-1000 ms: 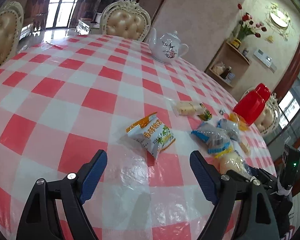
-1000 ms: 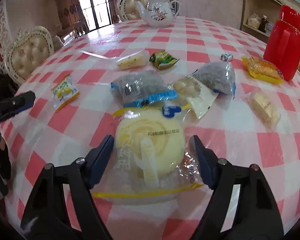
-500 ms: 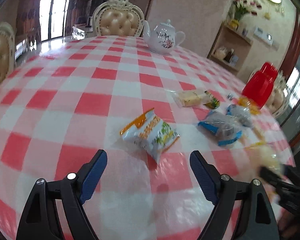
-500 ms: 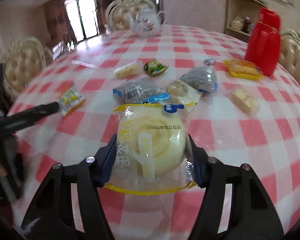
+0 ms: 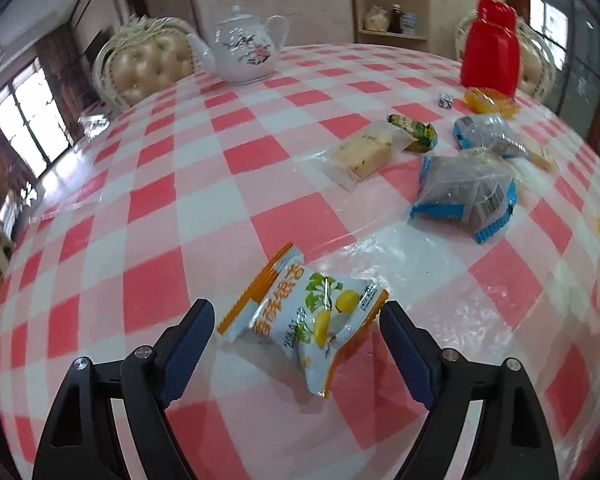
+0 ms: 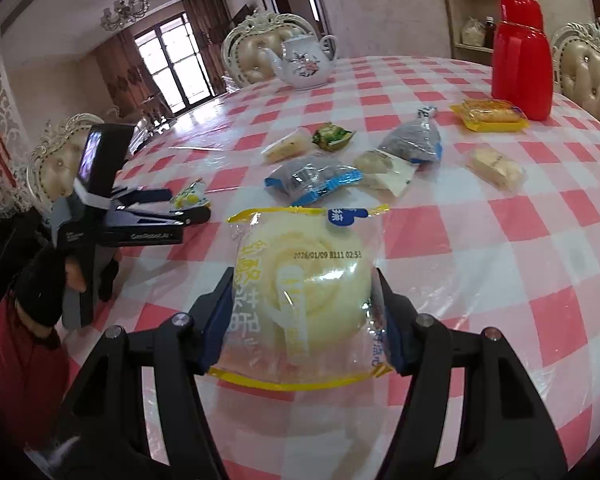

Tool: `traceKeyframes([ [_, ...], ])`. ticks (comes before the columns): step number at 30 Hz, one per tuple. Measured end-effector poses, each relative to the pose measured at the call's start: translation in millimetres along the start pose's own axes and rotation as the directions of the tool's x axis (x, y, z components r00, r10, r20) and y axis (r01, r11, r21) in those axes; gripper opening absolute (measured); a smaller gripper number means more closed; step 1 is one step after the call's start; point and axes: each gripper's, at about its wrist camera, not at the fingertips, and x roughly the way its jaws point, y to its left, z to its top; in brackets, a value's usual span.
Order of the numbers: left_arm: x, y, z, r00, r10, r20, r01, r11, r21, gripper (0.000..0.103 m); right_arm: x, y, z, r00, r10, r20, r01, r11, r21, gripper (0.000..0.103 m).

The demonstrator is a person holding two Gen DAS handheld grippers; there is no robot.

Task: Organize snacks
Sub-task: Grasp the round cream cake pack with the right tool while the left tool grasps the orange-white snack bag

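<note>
My right gripper (image 6: 304, 300) is shut on a round yellow bun in a clear wrapper (image 6: 304, 292) and holds it above the table. My left gripper (image 5: 296, 332) is open, its jaws on either side of a small white and orange snack packet (image 5: 304, 312) that lies on the checked tablecloth (image 5: 180, 200). The left gripper also shows in the right wrist view (image 6: 188, 206) with the packet (image 6: 189, 196) at its tips. Several other wrapped snacks lie further out: a blue-edged dark pack (image 5: 466, 196), a pale cake slice (image 5: 364, 154), a green candy (image 5: 416, 134).
A white teapot (image 5: 244, 52) stands at the far side and a red thermos (image 5: 490, 46) at the far right. A yellow tray of biscuits (image 6: 488, 116) lies by the thermos. Padded chairs (image 6: 588, 68) ring the round table.
My right gripper closed on the yellow bun and lifted it. My left gripper moved forward and turned right until the orange packet sits between its jaws.
</note>
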Motion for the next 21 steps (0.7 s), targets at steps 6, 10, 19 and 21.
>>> traceKeyframes([
  [6,0.3,10.3,7.2,1.000,-0.020,0.004,0.019,0.996,0.085,0.086,3.3,0.5,-1.2,1.000,0.012,-0.009,-0.012,1.000,0.011,0.066],
  [10,11.9,17.6,9.7,0.998,-0.053,-0.017,0.055,0.993,0.107,0.086,3.0,-1.0,-1.1,1.000,0.020,-0.009,-0.020,1.000,0.022,0.066],
  [19,15.4,14.8,8.2,0.988,-0.153,-0.029,0.155,0.983,0.097,0.061,3.9,-0.1,-0.9,1.000,0.027,-0.012,-0.026,0.999,0.022,0.066],
  [21,12.1,13.8,8.1,0.982,-0.187,-0.025,0.188,0.979,0.078,0.050,3.7,-1.0,-0.7,1.000,0.024,-0.009,-0.024,0.999,0.026,0.066],
])
